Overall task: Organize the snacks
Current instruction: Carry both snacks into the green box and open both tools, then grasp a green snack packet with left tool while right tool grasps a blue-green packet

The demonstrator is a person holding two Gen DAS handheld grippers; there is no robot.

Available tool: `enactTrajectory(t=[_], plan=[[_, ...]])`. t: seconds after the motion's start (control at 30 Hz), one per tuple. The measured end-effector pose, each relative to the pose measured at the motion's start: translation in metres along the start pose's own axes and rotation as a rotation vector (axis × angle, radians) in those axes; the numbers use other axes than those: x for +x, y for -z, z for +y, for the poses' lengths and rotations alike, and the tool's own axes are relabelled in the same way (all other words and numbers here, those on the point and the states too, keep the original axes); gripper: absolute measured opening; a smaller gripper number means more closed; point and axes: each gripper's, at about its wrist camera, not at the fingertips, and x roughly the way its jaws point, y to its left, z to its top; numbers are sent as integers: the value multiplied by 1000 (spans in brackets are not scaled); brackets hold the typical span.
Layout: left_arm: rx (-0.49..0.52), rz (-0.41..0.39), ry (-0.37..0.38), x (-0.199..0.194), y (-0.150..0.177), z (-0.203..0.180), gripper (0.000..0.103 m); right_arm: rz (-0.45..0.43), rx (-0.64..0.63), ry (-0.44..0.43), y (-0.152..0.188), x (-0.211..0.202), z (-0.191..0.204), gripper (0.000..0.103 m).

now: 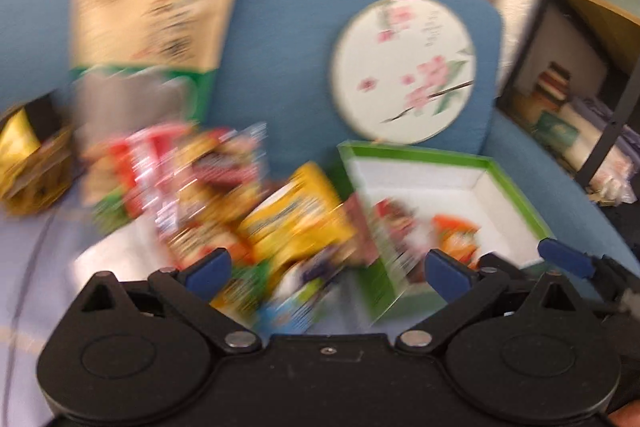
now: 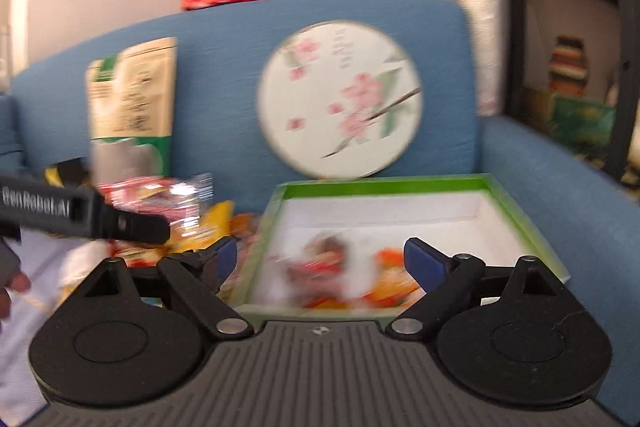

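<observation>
Your left tongs point(image 1: 326, 265) and right tongs point(image 2: 316, 259) both gape wide, gripping nothing; the snack packets point(image 1: 224, 195) lie heaped on the sofa point(image 2: 224, 39) seat, left of the green box point(image 2: 516, 215)

The left black plastic gripper point(image 1: 326, 269) has blue pads on jointed black linkage arms, two round hubs and silver pivot screws. The right black gripper point(image 2: 320, 259) matches, with a ribbed grey housing at the bottom of the frame.
</observation>
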Motion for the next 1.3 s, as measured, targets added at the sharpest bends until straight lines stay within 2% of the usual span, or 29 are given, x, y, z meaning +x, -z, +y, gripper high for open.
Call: enactTrajectory(t=[0.1, 0.2, 0.3, 0.43, 0.73, 0.77, 0.8, 0.83, 0.9, 0.93, 0.97, 1.0, 1.07, 1.17, 1.2, 1.3], plan=[[-53, 6, -58, -20, 21, 31, 103, 56, 6, -66, 16, -3, 21, 103], [-109, 11, -83, -32, 33, 59, 103, 130, -4, -118, 33, 1, 44, 103], [-105, 11, -97, -37, 38, 78, 103, 188, 0, -148, 42, 12, 62, 103], [-122, 1, -66, -43, 39, 99, 103, 213, 43, -122, 41, 38, 79, 103], [-156, -18, 44, -41, 25, 118, 103, 223, 161, 31, 42, 109, 100, 103], [-154, -19, 58, -38, 23, 116, 99, 245, 162, 48, 47, 116, 99, 103], [-148, -21, 72, -35, 20, 114, 90, 258, 160, 52, 50, 118, 96, 74], [-137, -20, 85, -30, 17, 110, 86, 256, 151, 49, 52, 116, 93, 69], [-111, -11, 107, -19, 12, 102, 71, 251, 101, 41, 53, 102, 87, 66], [-97, -3, 119, -11, 10, 96, 67, 251, 78, 38, 53, 94, 83, 65], [-84, 8, 132, -2, 8, 90, 58, 255, 59, 37, 54, 86, 78, 65], [-69, 24, 149, 8, 7, 83, 53, 261, 33, 41, 56, 76, 72, 65], [-40, 43, 167, 28, 5, 68, 53, 268, 3, 46, 61, 61, 61, 66], [32, 68, 95, 64, 7, 49, 53, 270, 24, 34, 64, 47, 46, 70], [46, 86, 73, 76, 9, 45, 53, 259, 28, 34, 64, 43, 42, 75], [70, 128, 53, 99, 15, 45, 52, 247, 53, 20, 63, 42, 36, 81]])
